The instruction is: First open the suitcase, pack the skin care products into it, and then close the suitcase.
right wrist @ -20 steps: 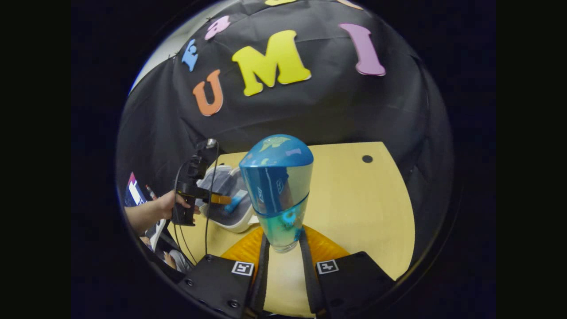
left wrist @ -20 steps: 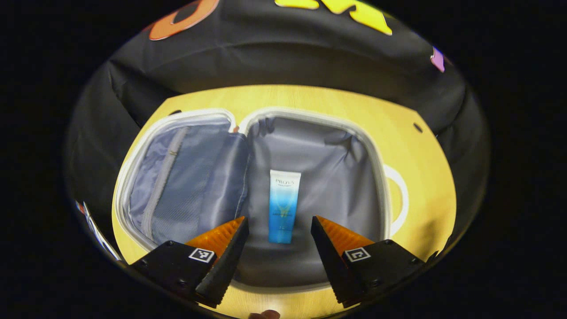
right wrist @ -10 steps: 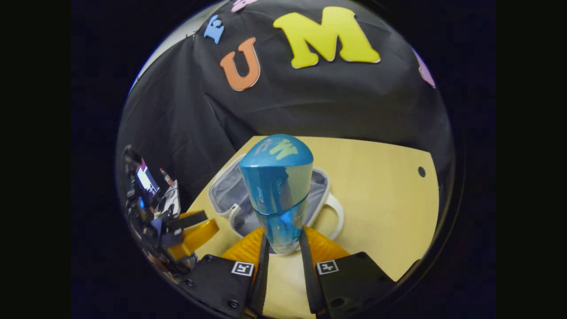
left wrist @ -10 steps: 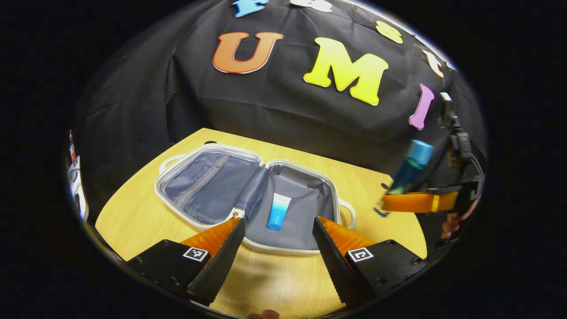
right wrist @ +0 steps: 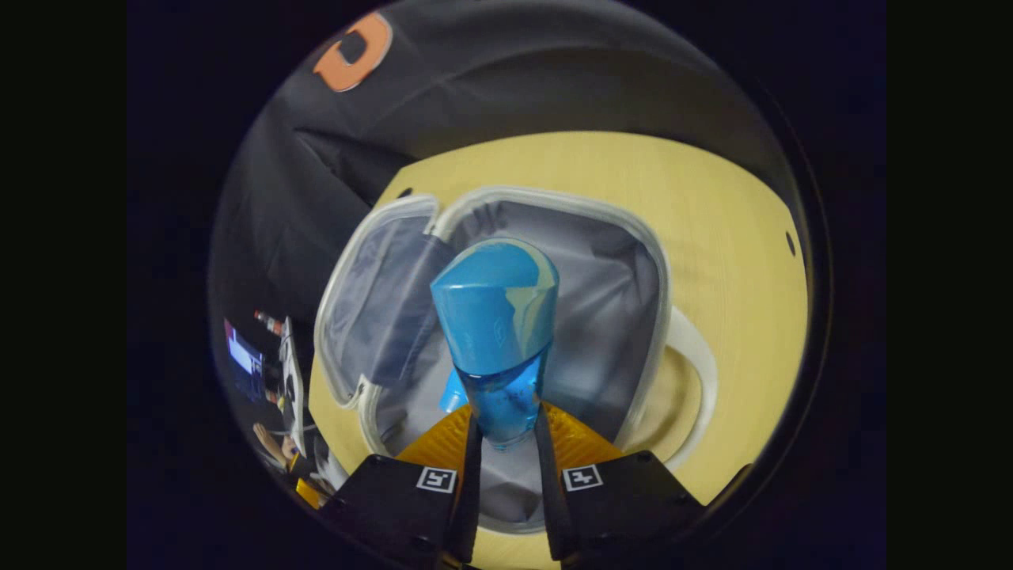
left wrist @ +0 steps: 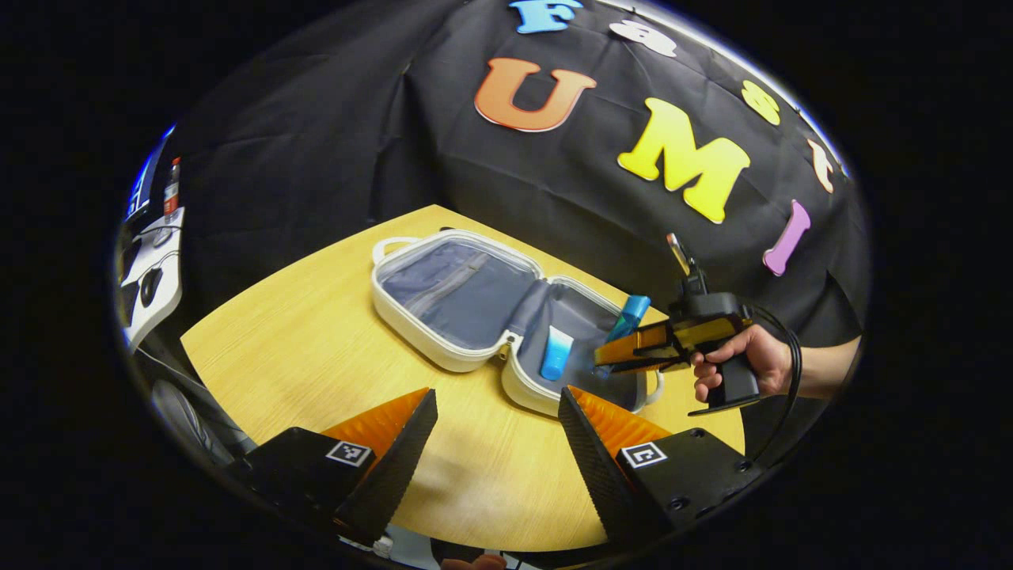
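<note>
The white suitcase lies open on the wooden table, grey lining showing. A blue and white tube rests in its right half. My right gripper is shut on a blue bottle and holds it over that right half; a corner of the tube peeks out behind the bottle. In the left gripper view the same bottle sits in the right gripper, held by a hand. My left gripper is open above the table's near side, nothing between its fingers.
The suitcase's handle lies on the table to the right. A side desk with a bottle and a mouse stands at the far left. Black cloth walls close the back. Bare tabletop lies left of the case.
My left gripper drew back and away from the suitcase, staying open. My right gripper carried the blue bottle from beside the case to above its right half and tipped downward.
</note>
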A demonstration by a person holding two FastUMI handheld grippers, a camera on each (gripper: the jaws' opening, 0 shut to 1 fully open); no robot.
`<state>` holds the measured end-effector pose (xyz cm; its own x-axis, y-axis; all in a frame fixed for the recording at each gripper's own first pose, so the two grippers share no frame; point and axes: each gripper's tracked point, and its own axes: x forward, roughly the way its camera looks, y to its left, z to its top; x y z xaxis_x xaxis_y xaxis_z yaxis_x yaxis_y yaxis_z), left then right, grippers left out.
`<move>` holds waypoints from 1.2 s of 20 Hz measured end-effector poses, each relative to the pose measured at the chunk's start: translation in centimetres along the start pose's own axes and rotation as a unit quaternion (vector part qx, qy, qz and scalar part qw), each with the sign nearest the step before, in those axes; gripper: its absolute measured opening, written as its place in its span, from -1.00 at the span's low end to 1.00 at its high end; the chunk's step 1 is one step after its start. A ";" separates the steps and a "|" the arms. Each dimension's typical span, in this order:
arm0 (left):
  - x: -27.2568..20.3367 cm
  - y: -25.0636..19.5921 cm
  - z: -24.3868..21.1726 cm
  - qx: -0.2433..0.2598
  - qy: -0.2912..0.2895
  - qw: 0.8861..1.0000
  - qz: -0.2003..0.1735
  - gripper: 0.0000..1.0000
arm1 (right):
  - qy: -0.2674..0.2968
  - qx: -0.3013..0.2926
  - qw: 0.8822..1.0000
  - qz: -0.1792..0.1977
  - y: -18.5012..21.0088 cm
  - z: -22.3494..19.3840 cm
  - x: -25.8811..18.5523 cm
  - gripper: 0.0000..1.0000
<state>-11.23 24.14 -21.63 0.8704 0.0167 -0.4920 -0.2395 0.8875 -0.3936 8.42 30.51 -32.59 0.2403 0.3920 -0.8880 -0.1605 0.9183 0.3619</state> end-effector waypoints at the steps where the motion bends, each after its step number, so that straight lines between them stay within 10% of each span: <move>1: -0.3 0.6 0.0 -0.008 -0.002 1.000 0.002 0.96 | 0.009 0.028 1.000 -0.008 -0.3 -0.2 0.5 -0.36; 7: 0.0 1.5 -0.4 -0.033 0.007 0.999 0.000 0.96 | 0.048 0.184 0.980 -0.054 -1.3 -0.4 2.2 -0.37; 19: 0.6 2.3 0.8 -0.028 -0.003 1.000 0.007 0.96 | 0.052 0.209 0.972 -0.098 -1.6 -0.5 2.2 -0.31; 24: 0.6 4.2 1.7 -0.003 -0.015 1.000 0.016 0.96 | 0.030 0.178 0.981 -0.066 -0.4 -0.8 -1.3 0.23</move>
<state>-10.98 28.64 -22.19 0.8746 0.0586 -0.4814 -0.2699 0.8835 -0.3829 7.40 29.57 -31.86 0.1789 0.2739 -0.9450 0.2163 0.9260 0.3094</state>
